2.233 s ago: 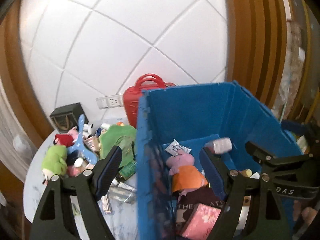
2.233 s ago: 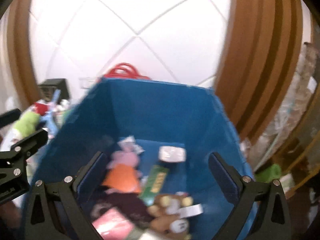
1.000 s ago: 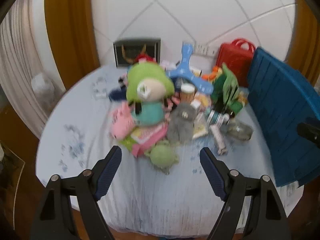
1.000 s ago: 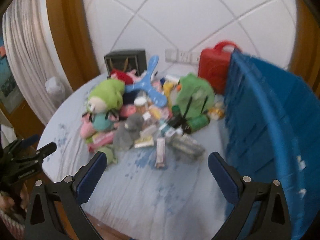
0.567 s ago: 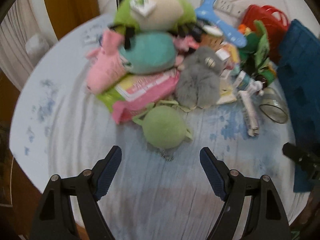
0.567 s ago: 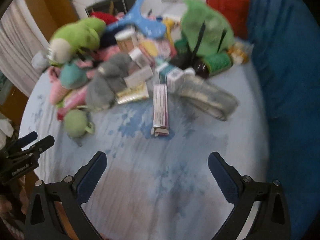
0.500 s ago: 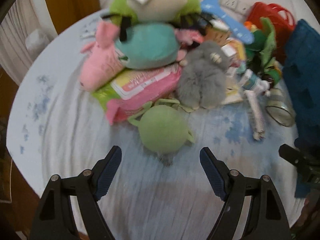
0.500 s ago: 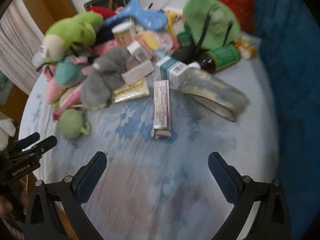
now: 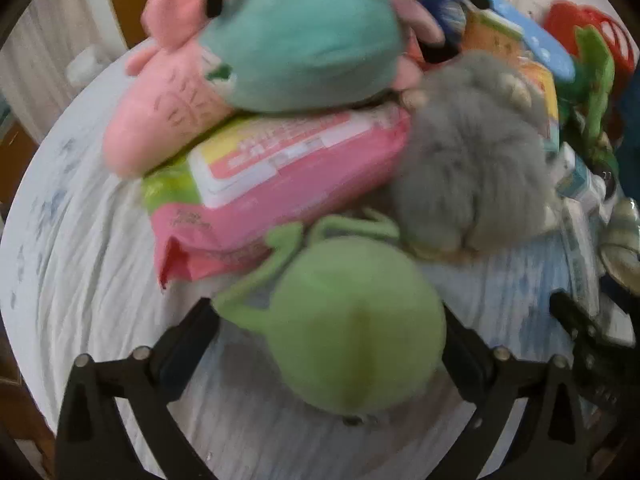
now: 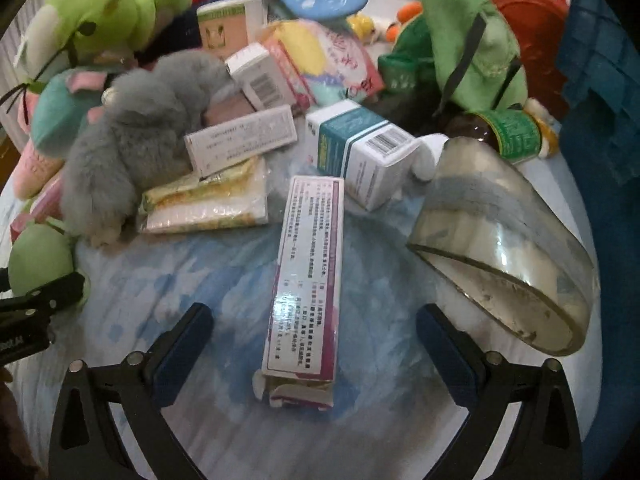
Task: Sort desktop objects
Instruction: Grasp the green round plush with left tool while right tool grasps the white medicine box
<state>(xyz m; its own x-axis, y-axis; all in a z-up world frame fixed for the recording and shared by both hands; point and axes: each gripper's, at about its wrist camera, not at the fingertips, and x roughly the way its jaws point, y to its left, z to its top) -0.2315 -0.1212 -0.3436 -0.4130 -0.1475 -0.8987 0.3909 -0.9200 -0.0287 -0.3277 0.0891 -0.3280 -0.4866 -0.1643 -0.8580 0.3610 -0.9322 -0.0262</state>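
Observation:
A round green plush ball (image 9: 356,332) lies on the tablecloth between the open jaws of my left gripper (image 9: 332,344); the fingers stand on either side of it, not closed on it. It also shows at the left edge of the right wrist view (image 10: 38,260). A long white and purple medicine box (image 10: 306,280) lies lengthwise between the open jaws of my right gripper (image 10: 314,344), untouched. The left gripper's finger (image 10: 48,292) shows at the left of that view.
Behind lie a pink wipes pack (image 9: 280,184), a grey furry toy (image 9: 468,168), a teal and pink plush (image 9: 304,36), small boxes (image 10: 360,152), a clear tape roll (image 10: 504,256), a brown bottle (image 10: 504,132) and a green cloth bag (image 10: 468,28). The blue crate (image 10: 600,120) stands at right.
Both grippers left the blue crate, swung over to the cluttered table and dropped low. The left now straddles the green ball, the right the long box. Both stayed open.

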